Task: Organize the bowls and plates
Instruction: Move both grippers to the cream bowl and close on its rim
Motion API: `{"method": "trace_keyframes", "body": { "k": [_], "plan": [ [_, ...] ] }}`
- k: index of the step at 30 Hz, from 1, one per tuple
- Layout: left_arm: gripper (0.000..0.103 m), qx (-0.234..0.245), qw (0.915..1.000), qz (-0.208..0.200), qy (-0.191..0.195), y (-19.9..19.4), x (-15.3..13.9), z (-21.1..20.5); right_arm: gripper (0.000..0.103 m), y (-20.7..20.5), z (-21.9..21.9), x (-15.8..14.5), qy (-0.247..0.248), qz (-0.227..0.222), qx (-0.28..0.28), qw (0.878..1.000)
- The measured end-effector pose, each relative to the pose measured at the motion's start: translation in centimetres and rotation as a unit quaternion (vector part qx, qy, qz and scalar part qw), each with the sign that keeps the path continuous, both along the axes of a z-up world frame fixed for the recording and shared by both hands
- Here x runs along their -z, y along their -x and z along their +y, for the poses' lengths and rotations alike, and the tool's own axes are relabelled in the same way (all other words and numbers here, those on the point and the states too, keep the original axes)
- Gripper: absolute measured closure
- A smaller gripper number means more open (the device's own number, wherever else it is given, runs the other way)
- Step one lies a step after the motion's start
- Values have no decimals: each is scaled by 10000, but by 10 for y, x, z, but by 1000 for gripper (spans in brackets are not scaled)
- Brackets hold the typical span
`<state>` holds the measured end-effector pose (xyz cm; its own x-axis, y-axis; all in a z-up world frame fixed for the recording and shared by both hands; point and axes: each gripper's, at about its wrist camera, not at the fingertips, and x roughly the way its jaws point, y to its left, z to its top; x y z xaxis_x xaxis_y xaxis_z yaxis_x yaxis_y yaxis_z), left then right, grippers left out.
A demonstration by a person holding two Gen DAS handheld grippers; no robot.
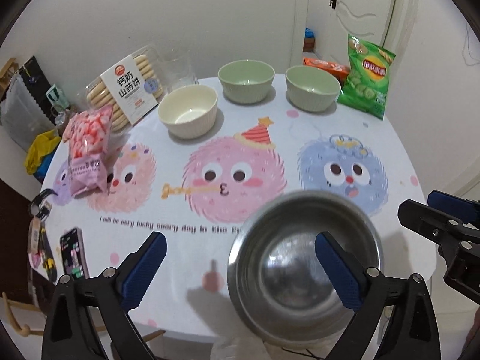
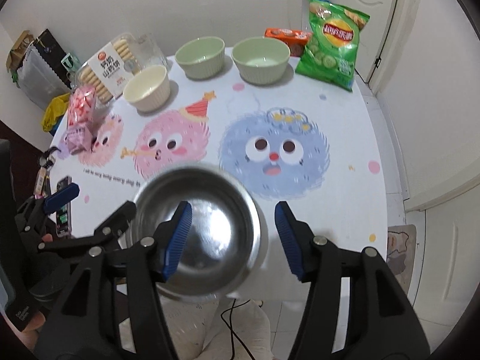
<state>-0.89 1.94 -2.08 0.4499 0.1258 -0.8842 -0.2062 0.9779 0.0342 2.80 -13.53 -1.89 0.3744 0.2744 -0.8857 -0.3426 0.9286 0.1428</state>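
The left gripper (image 1: 240, 258) is pointing steeply downward with its jaws standing wide apart, its blue pads (image 1: 147, 262) pressing on nothing. The right gripper (image 2: 232, 234) is tilting down at much the same angle just beside it, its jaws spread about halfway and its pads (image 2: 180, 240) gripping nothing either.

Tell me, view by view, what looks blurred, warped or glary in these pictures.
Left wrist view: the steel bowl at the near table edge is smeared with soft glare inside, while the cream bowl stays crisp; the fisheye bends the door frame. Right wrist view: the same steel bowl is blurred, the tablecloth lettering is soft, and dark corners ring the picture.
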Motion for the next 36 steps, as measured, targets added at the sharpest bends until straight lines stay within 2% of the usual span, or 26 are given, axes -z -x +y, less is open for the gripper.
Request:
{"method": "trace_keyframes", "body": {
  "k": [8, 10, 19, 22, 28, 36],
  "plan": [
    [1, 119, 9998, 38, 134, -46, 2, 34, 44, -39, 22, -6, -124, 22, 354, 9993],
    [1, 111, 9996, 79, 253, -60, 4, 49, 44, -50, 33, -3, -178, 116, 438, 9988],
    [1, 31, 9996, 170, 211, -122, 16, 128, 44, -94, 99, 5, -355, 236, 566, 9975],
    [1, -72, 9995, 220, 228, -142, 25, 154, 44, -111, 122, 11, -419, 270, 670, 9965],
    [1, -245, 9988, 349, 237, -174, 46, 189, 44, -144, 156, 34, -586, 611, 1057, 9908],
    [2, -59, 9973, 655, 329, -196, 77, 201, 44, -179, 185, 65, -630, 1011, 1258, 9849]
  ]
}}
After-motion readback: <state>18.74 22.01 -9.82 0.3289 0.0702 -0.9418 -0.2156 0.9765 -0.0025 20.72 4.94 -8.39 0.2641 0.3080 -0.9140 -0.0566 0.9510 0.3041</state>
